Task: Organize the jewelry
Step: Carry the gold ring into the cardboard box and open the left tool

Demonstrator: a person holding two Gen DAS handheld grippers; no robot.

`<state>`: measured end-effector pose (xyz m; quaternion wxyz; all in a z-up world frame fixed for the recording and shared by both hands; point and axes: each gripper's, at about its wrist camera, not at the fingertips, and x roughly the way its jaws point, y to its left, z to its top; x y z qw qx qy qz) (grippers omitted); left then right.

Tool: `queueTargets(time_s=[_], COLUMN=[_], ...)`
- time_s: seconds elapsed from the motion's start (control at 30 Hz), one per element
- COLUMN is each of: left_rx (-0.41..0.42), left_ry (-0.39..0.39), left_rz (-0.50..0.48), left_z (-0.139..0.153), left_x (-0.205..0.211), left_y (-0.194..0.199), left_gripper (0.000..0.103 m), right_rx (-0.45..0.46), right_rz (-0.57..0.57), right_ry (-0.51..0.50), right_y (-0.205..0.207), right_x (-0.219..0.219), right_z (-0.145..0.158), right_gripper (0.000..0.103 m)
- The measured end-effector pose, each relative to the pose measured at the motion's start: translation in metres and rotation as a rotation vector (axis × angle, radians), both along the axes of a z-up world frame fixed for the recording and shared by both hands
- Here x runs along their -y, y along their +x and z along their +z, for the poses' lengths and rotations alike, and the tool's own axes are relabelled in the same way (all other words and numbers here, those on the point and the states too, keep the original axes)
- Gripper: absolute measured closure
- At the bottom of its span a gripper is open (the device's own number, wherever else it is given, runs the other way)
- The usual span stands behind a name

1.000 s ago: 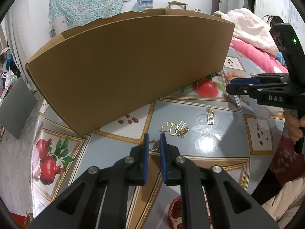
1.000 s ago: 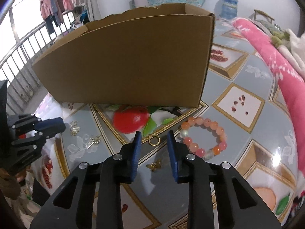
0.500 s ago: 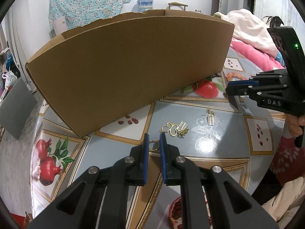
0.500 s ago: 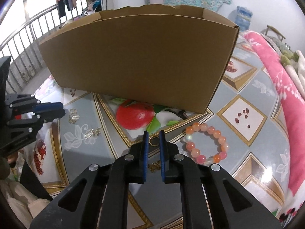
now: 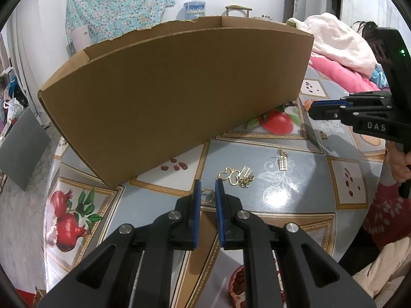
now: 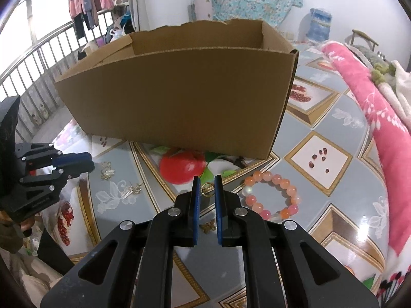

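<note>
At lower centre of each view, the left gripper (image 5: 207, 188) and right gripper (image 6: 207, 183) each have jaws pinching a gold ring (image 5: 207, 195) (image 6: 207, 188) above the worktop (image 6: 334, 192), below the cardboard box (image 6: 185, 97).

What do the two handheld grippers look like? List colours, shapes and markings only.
The left gripper and right gripper match: matte black plastic linkage arms with triangular cut-outs, round silver pivot bolts, and flat blue pads lining the jaws. Seen from the left wrist view, the right gripper's body carries white "DAS" lettering and a small green light. No sleeves show.
</note>
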<state>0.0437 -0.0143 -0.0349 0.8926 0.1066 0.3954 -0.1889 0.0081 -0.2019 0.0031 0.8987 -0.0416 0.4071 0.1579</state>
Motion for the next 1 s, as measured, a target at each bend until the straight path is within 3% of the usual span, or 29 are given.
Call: queueTargets(time_s=[0.37,0.57,0.77,0.83,1.0], left_rx=[0.075,0.153,0.261,0.256,0.116], left_ry=[-0.018,-0.055,-0.091,-0.112,-0.174], left_rz=[0.001,-0.026,-0.046,-0.052,-0.024], left_z=[0.025,0.062,0.11,0.119,0.115], left_x=[-0.001,0.001,-0.002,-0.004,-0.011], left_y=[-0.014,-0.025,-0.017,-0.004,0.062], left_gripper=[0.093,0.093,0.092,0.092,0.092], right_rx=[0.075,0.189,0.261,0.25,0.108], right_rz=[0.016,0.07,0.145,0.169,0.204], right_ry=[0.023,0.053,0.102,0.131,0.184], right_y=[-0.025,-0.038,-0.022,-0.004,0.061], right_x=[0.001,-0.003,-0.007,-0.008,-0.021], right_z=[0.027,0.067,0.106,0.115,0.112], right_gripper=[0.094,0.095,0.095,0.095,0.094])
